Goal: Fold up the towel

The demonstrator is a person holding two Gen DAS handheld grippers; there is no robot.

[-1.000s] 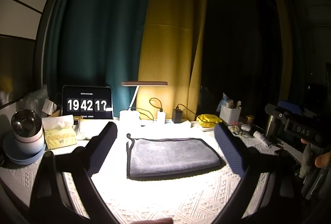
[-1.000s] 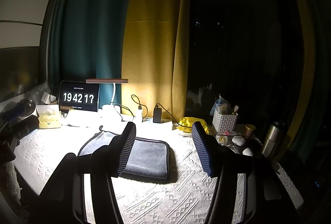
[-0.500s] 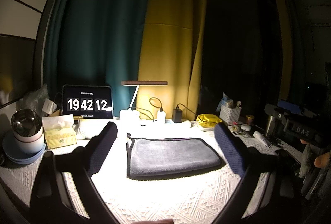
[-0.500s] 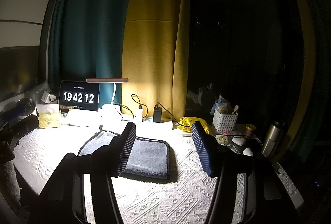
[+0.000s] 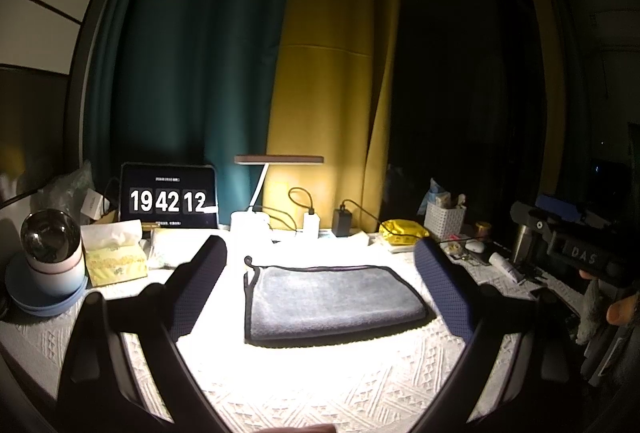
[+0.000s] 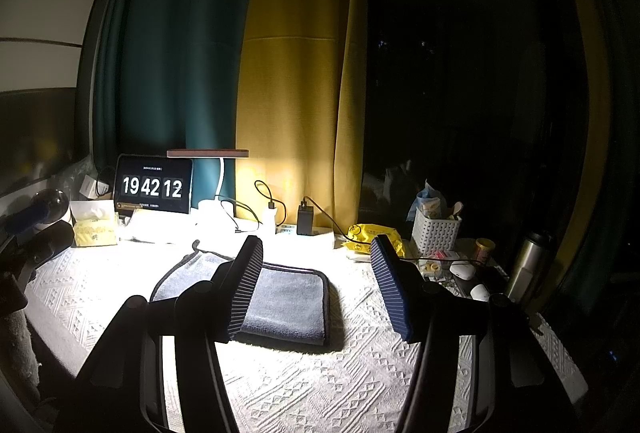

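Note:
A grey towel (image 5: 332, 299) with dark trim lies folded flat on the white patterned tablecloth (image 5: 304, 385), a small loop at its far left corner. It also shows in the right wrist view (image 6: 286, 299), partly hidden behind the left finger. My left gripper (image 5: 320, 273) is open and empty, held above the table in front of the towel. My right gripper (image 6: 318, 281) is open and empty, hovering over the towel's right part. The right gripper's body (image 5: 568, 241) shows at the right of the left wrist view.
A tablet clock (image 5: 169, 198), a desk lamp (image 5: 280, 161), a tissue box (image 5: 114, 253) and a cup on plates (image 5: 50, 261) stand at the back left. Chargers (image 6: 305, 219), a yellow packet (image 6: 372, 235), a white basket (image 6: 434, 233) and a steel flask (image 6: 526, 269) stand at the right.

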